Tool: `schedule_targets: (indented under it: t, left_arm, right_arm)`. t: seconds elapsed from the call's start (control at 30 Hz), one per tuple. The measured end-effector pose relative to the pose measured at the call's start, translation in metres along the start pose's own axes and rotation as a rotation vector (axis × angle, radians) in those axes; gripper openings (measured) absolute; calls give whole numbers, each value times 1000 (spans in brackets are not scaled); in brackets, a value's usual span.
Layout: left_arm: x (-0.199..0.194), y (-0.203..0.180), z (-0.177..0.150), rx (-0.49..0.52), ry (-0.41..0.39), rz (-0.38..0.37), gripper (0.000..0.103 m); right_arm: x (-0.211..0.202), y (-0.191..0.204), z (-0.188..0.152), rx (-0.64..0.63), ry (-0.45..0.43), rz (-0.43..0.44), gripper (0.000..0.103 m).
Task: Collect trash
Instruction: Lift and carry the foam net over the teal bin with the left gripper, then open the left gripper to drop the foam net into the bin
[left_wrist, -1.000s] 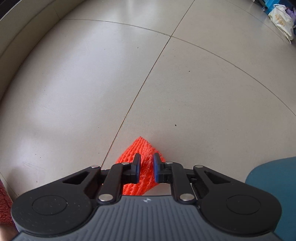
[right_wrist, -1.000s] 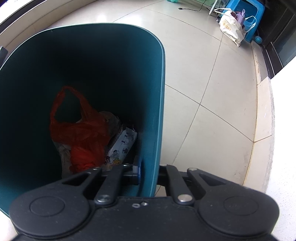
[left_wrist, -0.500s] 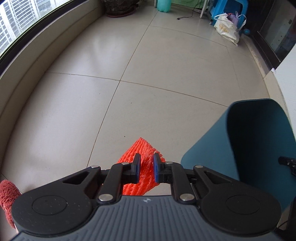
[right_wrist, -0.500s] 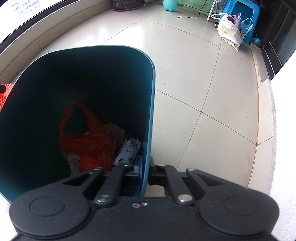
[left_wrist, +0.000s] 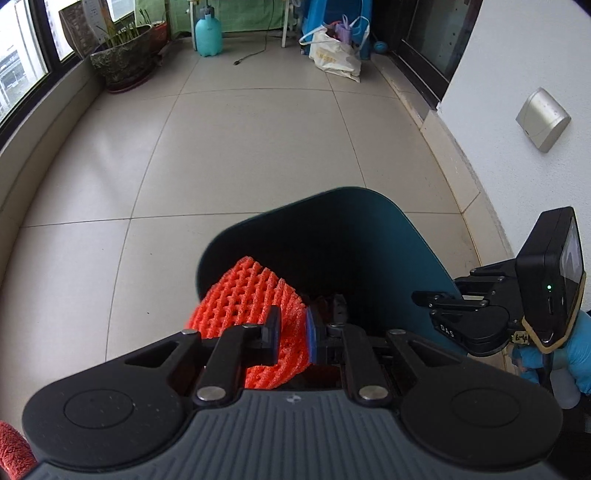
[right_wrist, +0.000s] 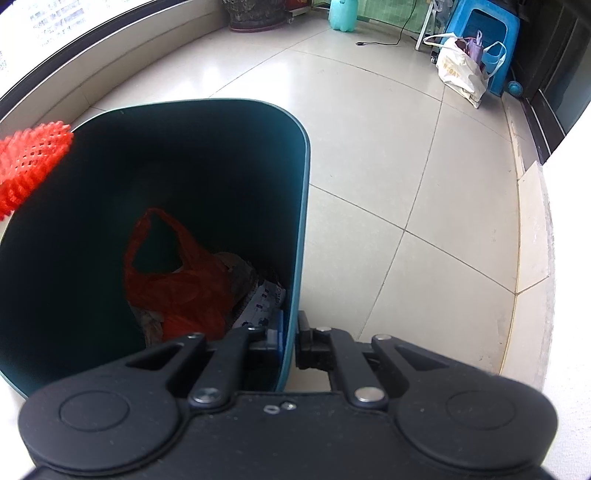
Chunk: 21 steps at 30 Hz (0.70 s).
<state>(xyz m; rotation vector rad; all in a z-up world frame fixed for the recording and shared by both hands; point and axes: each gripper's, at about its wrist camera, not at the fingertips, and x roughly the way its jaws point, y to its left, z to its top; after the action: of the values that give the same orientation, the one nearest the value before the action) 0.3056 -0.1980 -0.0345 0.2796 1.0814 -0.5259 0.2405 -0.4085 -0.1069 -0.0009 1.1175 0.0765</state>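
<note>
The orange foam net (left_wrist: 255, 302) is pinched between the fingers of the left gripper (left_wrist: 291, 334), which are closed on its lower part, and it is carried at the near-left edge of the teal bin (left_wrist: 417, 258), partly over the rim and partly over the floor (left_wrist: 184, 166). The right gripper (right_wrist: 290, 338) is clamped on the bin's wall, one finger inside and one outside, so the bin is steadied and tipped by it. Inside the bin a red plastic bag (right_wrist: 177, 284) and a printed packet (right_wrist: 264, 299) are seen at the bottom. The main risk is judged to be an early release: if the net is let go while much of it hangs outside the rim, it may catch on the edge and drop to the floor. Being light and springy, it could also cling to a finger pad or bounce off the wall. A knock of the left gripper against the rim could twist the thin wall in the right grip, and the bin might then slip or tilt further; how firm that grip is cannot be told
</note>
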Motion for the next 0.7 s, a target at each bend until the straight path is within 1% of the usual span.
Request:
schedule_targets:
  t: [0.1,0.23,0.33,0.5,0.53,0.6,0.7]
  left_arm:
    - [28,-11,-12,16,71,-7,13]
    - [74,-23,-22,21,158,15,13]
    - [94,-26,-29,23,182,36,13]
    - [105,-25,-35,9,192,37,14]
    - [108,-25,-32,9,194,37,14]
    - [111,-24,-33,6,202,34,16]
    - [113,-25,-35,4,194,47,32]
  right_arm:
    - [0,0,1,-10,-4,-1,5]
    - [0,1,-1,-17,-9,2,5]
    - [0,1,-2,-21,-11,6,5]
    - [-1,3,-3,-29,-14,5,6]
    - [-1,3,-3,-26,-13,7,6]
    - [-2,3,-3,-25,-13,8,6]
    - [-3,2,-2,-27,-13,7,6]
